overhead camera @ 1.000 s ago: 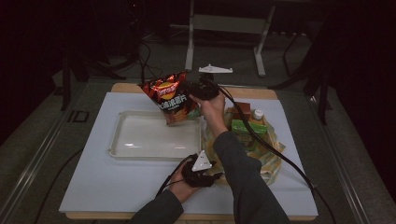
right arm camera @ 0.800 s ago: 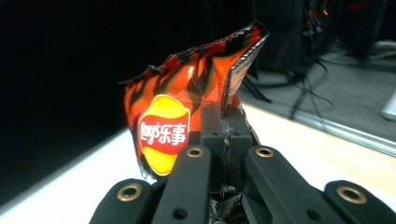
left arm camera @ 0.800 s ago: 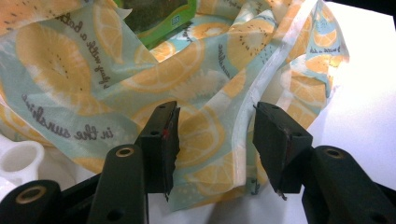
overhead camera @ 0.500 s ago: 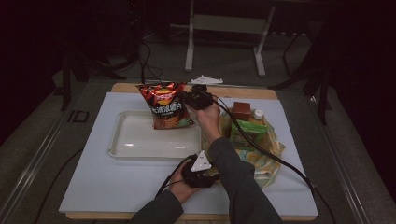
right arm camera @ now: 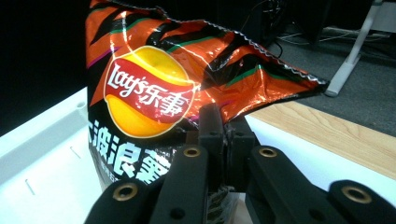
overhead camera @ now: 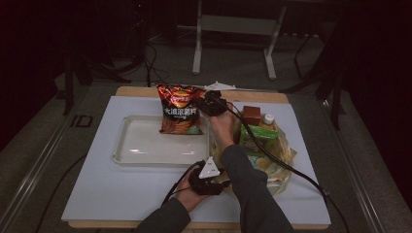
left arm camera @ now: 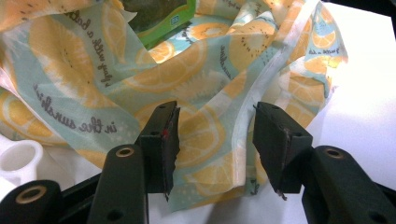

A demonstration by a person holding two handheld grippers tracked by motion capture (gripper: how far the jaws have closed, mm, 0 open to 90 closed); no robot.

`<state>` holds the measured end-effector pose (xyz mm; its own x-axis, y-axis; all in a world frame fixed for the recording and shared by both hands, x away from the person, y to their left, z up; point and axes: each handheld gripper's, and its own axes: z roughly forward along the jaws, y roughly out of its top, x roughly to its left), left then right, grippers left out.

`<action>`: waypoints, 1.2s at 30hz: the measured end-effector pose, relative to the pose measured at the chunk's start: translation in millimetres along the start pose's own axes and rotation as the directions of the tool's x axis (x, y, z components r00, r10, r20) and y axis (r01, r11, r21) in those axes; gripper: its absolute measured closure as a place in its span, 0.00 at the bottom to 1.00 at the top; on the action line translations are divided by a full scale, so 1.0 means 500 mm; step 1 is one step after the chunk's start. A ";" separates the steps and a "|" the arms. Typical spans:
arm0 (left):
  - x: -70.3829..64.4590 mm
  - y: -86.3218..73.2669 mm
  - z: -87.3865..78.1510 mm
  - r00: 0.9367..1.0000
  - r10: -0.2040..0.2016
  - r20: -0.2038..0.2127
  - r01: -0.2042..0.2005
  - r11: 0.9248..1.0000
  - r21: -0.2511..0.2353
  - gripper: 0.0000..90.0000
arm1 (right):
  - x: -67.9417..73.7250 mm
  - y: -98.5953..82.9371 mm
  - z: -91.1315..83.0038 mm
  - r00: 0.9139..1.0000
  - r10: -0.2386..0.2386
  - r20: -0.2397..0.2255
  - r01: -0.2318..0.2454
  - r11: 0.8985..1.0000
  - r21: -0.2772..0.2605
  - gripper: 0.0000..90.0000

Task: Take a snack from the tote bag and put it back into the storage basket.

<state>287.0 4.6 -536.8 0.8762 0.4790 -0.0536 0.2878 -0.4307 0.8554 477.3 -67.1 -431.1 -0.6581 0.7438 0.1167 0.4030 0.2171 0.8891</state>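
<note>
Right gripper view shows your right claw [right arm camera: 223, 140] clamped on the chip bag [right arm camera: 154, 93] above the tray [overhead camera: 145, 150]; lower it, then release. Left claw [left arm camera: 217, 140] gapes over the lemon-print cloth [left arm camera: 205, 88].

Chip bag [overhead camera: 179, 109] — orange-red and black foil, Lay's logo with white Chinese lettering, sealed and puffed. Upright, front facing the person, pinched at its right edge by the right gripper [overhead camera: 203, 104]. Sits at the far right end of the clear tray [overhead camera: 141, 153] — whether its bottom edge touches the tray floor, can't tell.
</note>
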 end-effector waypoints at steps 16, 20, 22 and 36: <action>0.000 0.000 0.000 1.000 -0.003 0.001 0.003 1.000 0.001 0.56 | 0.003 0.003 -0.012 0.994 -0.054 0.097 0.050 0.998 0.038 0.72; 0.001 0.000 0.001 1.000 -0.003 0.002 0.003 1.000 0.002 0.56 | 0.006 0.009 -0.024 0.992 -0.062 0.105 0.059 0.998 0.028 0.67; 0.001 0.000 0.001 1.000 -0.002 0.001 0.002 1.000 0.003 0.56 | 0.006 0.011 -0.028 0.992 -0.064 0.105 0.061 0.998 0.027 0.67; 0.001 0.001 0.003 1.000 -0.003 0.004 0.003 1.000 0.014 0.56 | 0.039 0.022 -0.082 0.987 -0.161 -0.007 0.161 0.987 0.026 0.62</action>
<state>288.3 3.6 -537.0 0.8768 0.4772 -0.0584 0.2958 -0.4397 0.8480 442.5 -76.1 -400.9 -0.7191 0.6944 -0.0247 0.3081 0.3505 0.8844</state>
